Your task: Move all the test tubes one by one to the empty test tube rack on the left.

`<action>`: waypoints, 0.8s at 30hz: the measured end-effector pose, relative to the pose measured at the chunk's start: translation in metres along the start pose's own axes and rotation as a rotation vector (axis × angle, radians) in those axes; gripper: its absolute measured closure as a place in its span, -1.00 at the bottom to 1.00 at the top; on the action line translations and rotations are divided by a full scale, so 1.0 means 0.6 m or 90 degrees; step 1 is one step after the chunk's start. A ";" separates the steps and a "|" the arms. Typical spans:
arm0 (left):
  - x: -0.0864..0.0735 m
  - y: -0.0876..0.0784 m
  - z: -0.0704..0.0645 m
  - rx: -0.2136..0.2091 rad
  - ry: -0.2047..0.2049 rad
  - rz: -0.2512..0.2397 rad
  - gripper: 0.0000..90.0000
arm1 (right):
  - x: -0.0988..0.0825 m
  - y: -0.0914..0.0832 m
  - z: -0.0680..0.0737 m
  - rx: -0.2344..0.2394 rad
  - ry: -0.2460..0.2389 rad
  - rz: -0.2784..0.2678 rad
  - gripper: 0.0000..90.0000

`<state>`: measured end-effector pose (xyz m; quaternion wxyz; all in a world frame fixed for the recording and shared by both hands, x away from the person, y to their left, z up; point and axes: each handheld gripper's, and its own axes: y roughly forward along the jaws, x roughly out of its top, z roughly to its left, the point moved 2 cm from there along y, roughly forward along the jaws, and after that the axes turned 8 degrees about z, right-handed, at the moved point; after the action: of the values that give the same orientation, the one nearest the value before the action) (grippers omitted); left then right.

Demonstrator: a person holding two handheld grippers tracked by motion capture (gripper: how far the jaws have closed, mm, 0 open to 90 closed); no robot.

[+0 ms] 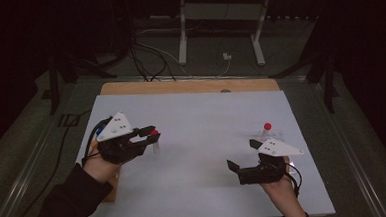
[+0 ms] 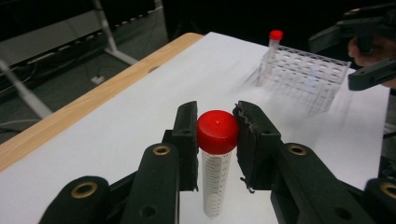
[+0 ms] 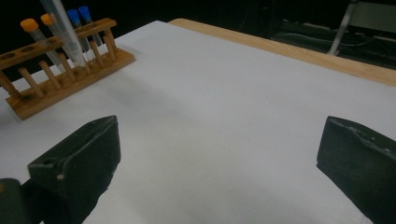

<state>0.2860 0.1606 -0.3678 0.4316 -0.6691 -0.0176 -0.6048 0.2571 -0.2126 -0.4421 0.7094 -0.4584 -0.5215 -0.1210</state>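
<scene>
**Left tool pinching a red-capped tube, right tool spread wide**

From the high view I saw the left gripper at the left of the white table sheet, its jaws pressed onto a red-capped tube that hung upright between them. The right gripper sat at the lower right, jaws spread with nothing between them. Just beyond it stood a clear rack with a second red-capped tube upright in it.

In the left gripper view I had the left gripper clamped on the red-capped tube just under its cap, the tube vertical and its lower end off the sheet as far as I could judge. The clear rack was farther off at the upper right, the second red-capped tube standing in its near corner.

In the right gripper view the right gripper stood wide apart over bare white sheet. A wooden rack lay at the upper left, holding tubes with orange caps and blue caps.
</scene>
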 end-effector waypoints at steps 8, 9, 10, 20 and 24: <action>-0.046 -0.076 0.036 0.060 -0.044 -0.002 0.59 | 0.001 -0.002 0.001 0.007 0.001 -0.001 -1.00; -0.052 -0.085 0.040 0.069 -0.050 -0.003 0.59 | 0.001 -0.001 0.001 0.006 0.000 -0.001 -1.00; -0.057 -0.094 0.042 0.075 -0.055 -0.004 0.59 | 0.001 -0.001 0.002 0.008 -0.001 0.000 -1.00; -0.102 -0.165 0.058 0.141 -0.080 -0.001 0.59 | 0.001 0.005 0.006 0.022 -0.004 0.010 -1.00; -0.122 -0.174 0.066 0.167 -0.093 0.002 0.59 | 0.000 0.006 0.007 0.024 -0.006 0.012 -1.00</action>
<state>0.2409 0.2865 -0.3661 0.5137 -0.6494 -0.1270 -0.5461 0.2570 -0.2075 -0.4435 0.7167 -0.4504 -0.5225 -0.1022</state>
